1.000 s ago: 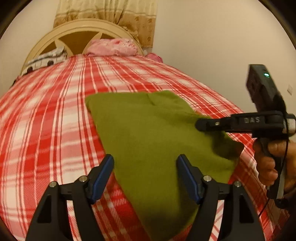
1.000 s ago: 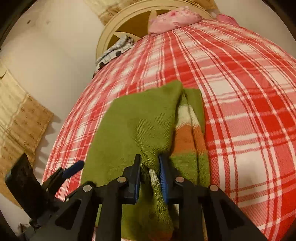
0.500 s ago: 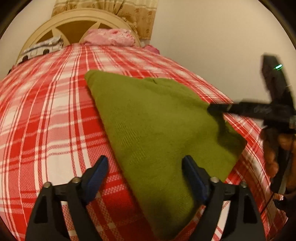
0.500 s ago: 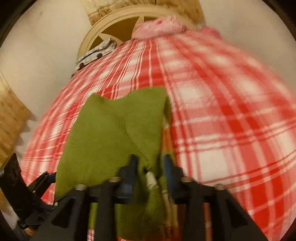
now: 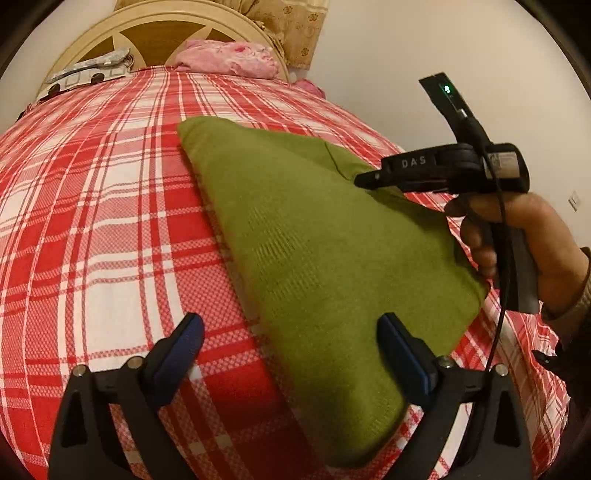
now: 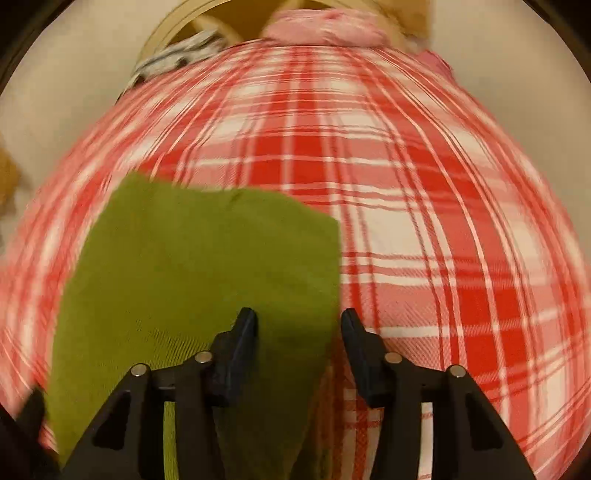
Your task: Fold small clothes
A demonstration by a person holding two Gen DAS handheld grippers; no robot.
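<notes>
A green knitted garment (image 5: 317,251) lies folded flat on the red and white checked bedspread (image 5: 96,221). My left gripper (image 5: 290,338) is open and empty, its fingers straddling the garment's near left edge just above it. My right gripper (image 6: 298,325) is open and empty over the garment's right edge (image 6: 207,273). In the left wrist view the right gripper (image 5: 369,179) hovers over the garment's far right side, held by a hand.
A cream headboard (image 5: 155,33) stands at the far end of the bed. A pink pillow (image 5: 229,61) and a grey and white patterned pillow (image 5: 88,72) lie there. A plain wall is on the right.
My right gripper was shut on the garment's folded edge; it has opened and let go. The fold now lies flat, hiding the striped part. My left gripper stayed open and shifted slightly.
</notes>
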